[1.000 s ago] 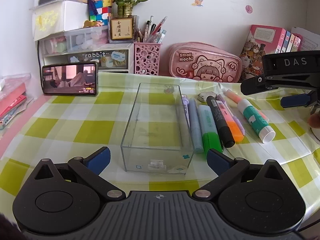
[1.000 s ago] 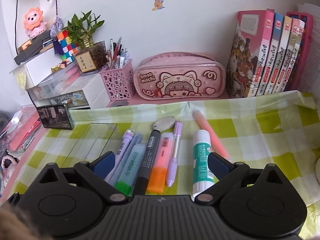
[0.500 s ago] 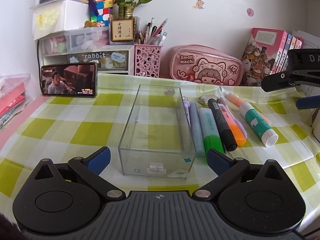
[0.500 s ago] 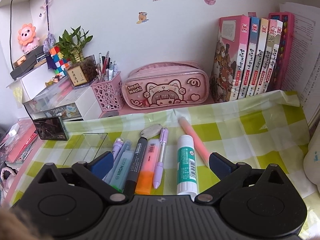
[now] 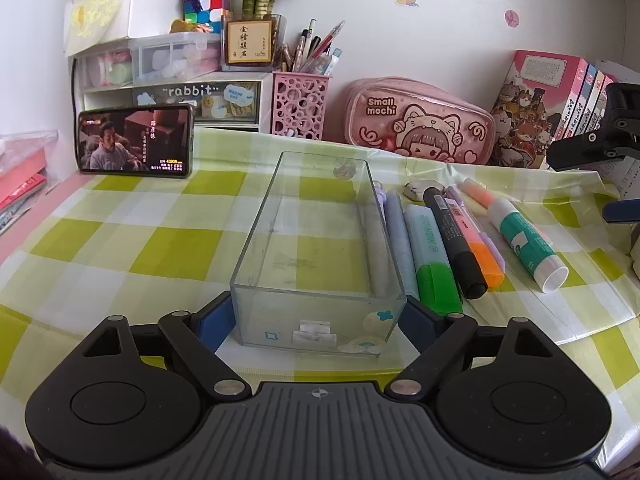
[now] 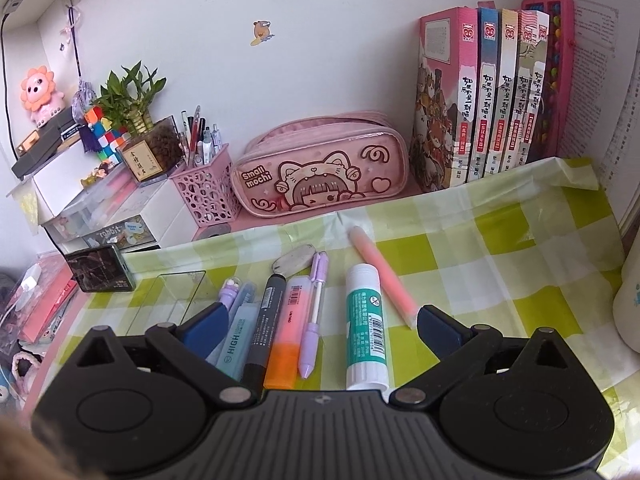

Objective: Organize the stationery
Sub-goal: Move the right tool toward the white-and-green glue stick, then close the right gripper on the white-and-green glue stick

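A clear plastic box (image 5: 316, 240) lies lengthwise on the green checked tablecloth (image 5: 160, 248). My left gripper (image 5: 316, 316) is closing around the box's near end, and its blue pads touch both side walls. Right of the box lie a green-capped highlighter (image 5: 432, 256), a black marker (image 5: 452, 236), an orange highlighter (image 5: 480, 252) and a glue stick (image 5: 524, 240). My right gripper (image 6: 320, 316) hovers open over these pens, with the glue stick (image 6: 366, 332) and a purple pencil (image 6: 314, 312) between its spread fingers, untouched. A pink pen (image 6: 380, 272) lies slanted beside the right finger.
A pink pencil case (image 5: 420, 128), a pink pen holder (image 5: 300, 104), a propped phone (image 5: 136, 142) and drawer units (image 5: 168, 80) line the back. Books (image 6: 480, 96) stand at the back right. A grey eraser (image 6: 294, 262) lies beyond the pens. A white object (image 6: 630, 300) sits at the far right.
My left gripper's jaws have closed inward from wide open onto the box's near end. The right gripper has shifted to the right, toward the edge of the left wrist view.
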{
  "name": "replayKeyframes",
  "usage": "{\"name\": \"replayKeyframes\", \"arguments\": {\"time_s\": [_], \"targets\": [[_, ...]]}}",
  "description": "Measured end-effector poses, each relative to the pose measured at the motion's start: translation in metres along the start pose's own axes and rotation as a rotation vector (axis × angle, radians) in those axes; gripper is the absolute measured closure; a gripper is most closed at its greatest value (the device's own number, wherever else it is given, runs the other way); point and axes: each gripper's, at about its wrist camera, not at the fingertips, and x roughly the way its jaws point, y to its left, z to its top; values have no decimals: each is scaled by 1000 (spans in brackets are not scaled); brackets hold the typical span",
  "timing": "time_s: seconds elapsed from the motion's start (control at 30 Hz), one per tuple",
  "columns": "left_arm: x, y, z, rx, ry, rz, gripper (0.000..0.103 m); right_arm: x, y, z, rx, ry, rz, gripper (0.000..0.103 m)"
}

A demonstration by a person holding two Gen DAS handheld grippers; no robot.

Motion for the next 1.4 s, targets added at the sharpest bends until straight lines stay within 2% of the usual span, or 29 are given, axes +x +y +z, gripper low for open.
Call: {"name": "replayKeyframes", "arguments": {"time_s": [0.2,0.27,0.33,0.37,0.4,0.47,0.67,0.87,1.03,1.1,1.3,1.4], "targets": [[-3,-5,1,11,-14,4,21,6,-14,2,-18,23,8,13],[-2,-5,1,10,-14,17,29,10,-23,3,-15,21,-11,13],[-2,-4,1,3,-12,22,29,13,-36,4,20,29,-42,18],[-2,-4,1,5,-13,24,29,12,-42,5,43,35,-43,25],[-2,-6,1,8,-14,28,29,11,-47,7,63,38,-32,30],[-2,-7,1,10,-17,36,29,8,-47,8,70,33,5,35],[-3,-11,-1,16,-27,55,30,14,-22,4,-12,67,97,51],[-5,-12,-6,13,-53,65,30,44,-25,6,-15,119,31,65],[-7,-13,-9,7,-71,77,30,71,-25,6,-45,193,10,67],[-8,-14,-11,8,-78,83,30,77,-26,6,-53,223,7,76],[-7,-14,-10,7,-79,85,30,70,-35,8,24,229,47,77],[-7,-14,-10,7,-80,85,30,65,-37,10,83,228,101,77]]}}
